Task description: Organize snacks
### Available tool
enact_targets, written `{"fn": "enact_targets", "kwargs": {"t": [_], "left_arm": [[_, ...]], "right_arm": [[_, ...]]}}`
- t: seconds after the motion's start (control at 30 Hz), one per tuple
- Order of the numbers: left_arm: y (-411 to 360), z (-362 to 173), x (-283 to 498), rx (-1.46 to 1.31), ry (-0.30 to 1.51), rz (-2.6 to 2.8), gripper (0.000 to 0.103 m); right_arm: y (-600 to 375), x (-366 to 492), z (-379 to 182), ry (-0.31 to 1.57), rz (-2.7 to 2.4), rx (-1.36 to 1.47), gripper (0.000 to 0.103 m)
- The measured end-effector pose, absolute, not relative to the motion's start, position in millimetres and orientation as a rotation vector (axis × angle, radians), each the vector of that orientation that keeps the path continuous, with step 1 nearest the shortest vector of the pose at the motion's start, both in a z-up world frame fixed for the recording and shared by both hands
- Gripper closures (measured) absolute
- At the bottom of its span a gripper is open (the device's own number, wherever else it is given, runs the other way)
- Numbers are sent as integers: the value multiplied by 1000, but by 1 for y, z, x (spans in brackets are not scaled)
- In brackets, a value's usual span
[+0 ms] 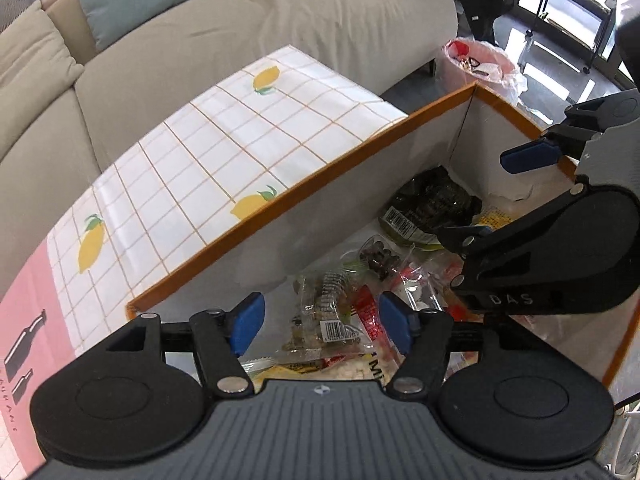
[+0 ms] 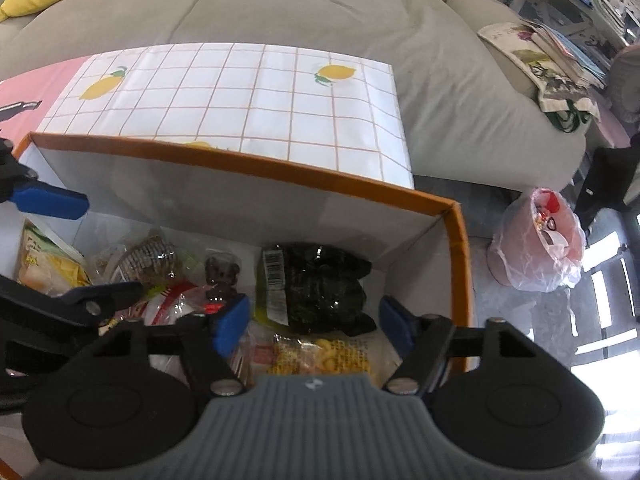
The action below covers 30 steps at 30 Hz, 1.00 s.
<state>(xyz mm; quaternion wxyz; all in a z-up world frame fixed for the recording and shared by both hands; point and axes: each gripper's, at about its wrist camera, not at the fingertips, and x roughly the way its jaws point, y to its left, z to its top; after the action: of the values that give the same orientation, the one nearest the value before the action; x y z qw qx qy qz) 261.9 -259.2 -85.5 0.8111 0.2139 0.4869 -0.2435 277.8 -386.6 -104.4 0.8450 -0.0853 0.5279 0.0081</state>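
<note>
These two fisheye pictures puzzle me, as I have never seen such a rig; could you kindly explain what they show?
No robot arm here: a person holds a two-fingered tool in each hand, with a camera on each looking along its blue-padded fingers. One picture looks past the left gripper, the other past the right gripper. Both point down into an orange-rimmed box of snack packets, among them a dark packet and a clear packet. The box sits on a lemon-print tablecloth before a sofa; a pink bin stands on the floor. Both sets of jaws stand open and hold nothing.
</note>
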Motion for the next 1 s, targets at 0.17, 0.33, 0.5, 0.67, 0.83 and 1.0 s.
{"fn": "enact_targets", "kwargs": {"t": [0.17,0.33,0.5,0.67,0.83,1.0], "left_arm": [[-245,-51,245,443,977,-529,26],[-209,-3,217,393,856,-511,26],[-164,41,174,325,720,-467,26],[-131,63,124,262,619,-404,26],[-104,60,76,236,553,-371,26],[-75,44,41,164,520,-310,26]], "right_arm": [[-386,270,-76,1106,-3,-152,29],[-376,240,-24,986,-15,-96,17],[-347,187,27,821,8,-48,17],[-313,126,54,687,7,-11,11],[-280,69,54,599,-35,26,11],[-256,24,42,536,-36,105,7]]}}
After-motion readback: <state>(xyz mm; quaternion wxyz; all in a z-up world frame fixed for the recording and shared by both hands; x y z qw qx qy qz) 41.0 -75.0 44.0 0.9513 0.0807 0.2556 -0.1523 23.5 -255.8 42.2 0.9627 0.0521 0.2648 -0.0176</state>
